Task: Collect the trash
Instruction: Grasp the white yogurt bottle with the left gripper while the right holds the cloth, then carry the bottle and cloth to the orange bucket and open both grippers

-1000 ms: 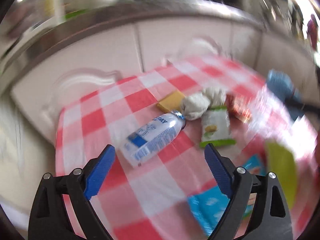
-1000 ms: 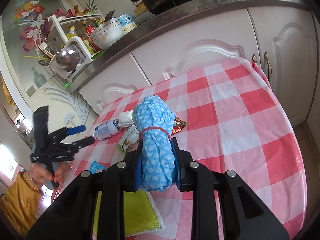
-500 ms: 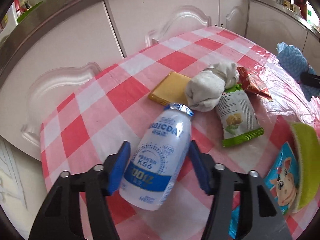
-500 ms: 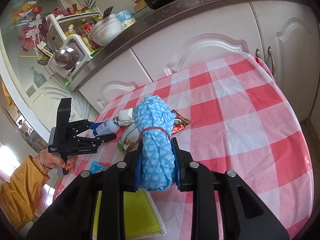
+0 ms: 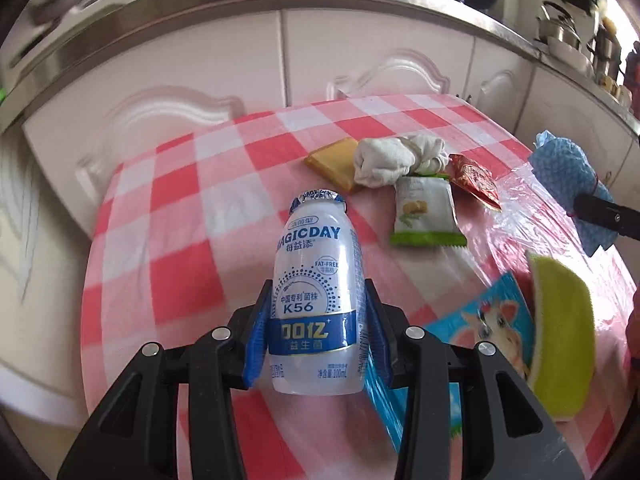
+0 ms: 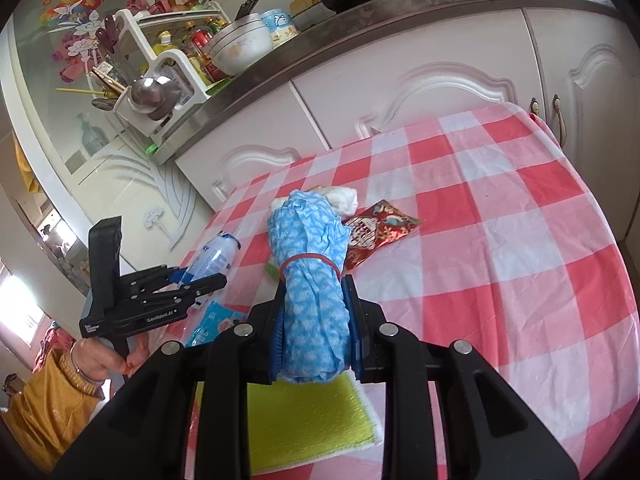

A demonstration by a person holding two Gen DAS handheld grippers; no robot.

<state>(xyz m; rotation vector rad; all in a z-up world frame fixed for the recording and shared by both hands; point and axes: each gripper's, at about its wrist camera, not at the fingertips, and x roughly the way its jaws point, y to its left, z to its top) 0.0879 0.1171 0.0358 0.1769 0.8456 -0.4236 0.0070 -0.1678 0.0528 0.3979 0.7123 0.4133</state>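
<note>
The left gripper [image 5: 316,344] has its jaws clenched on the yogurt drink bottle [image 5: 316,300], lifted off the bench [image 5: 180,240]. The right gripper [image 6: 314,332] grasps a rolled blue cloth [image 6: 310,280]. The green snack packet [image 5: 426,212] and red wrapper [image 5: 476,180] remain uncollected.

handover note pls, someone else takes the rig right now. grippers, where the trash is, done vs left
Left gripper: shut on the drink bottle, lifted off the table.
Right gripper: shut on a rolled blue cloth bound with a red band, held above the table.
On the table: green snack packet, red wrapper, blue cartoon packet, white balled cloth, yellow pad, green sponge.
Done: bottle picked up.
Left: no bin in view, so drop the bottle wherever trash goes, then fetch the three packets. The cloths and sponges probably stay.
</note>
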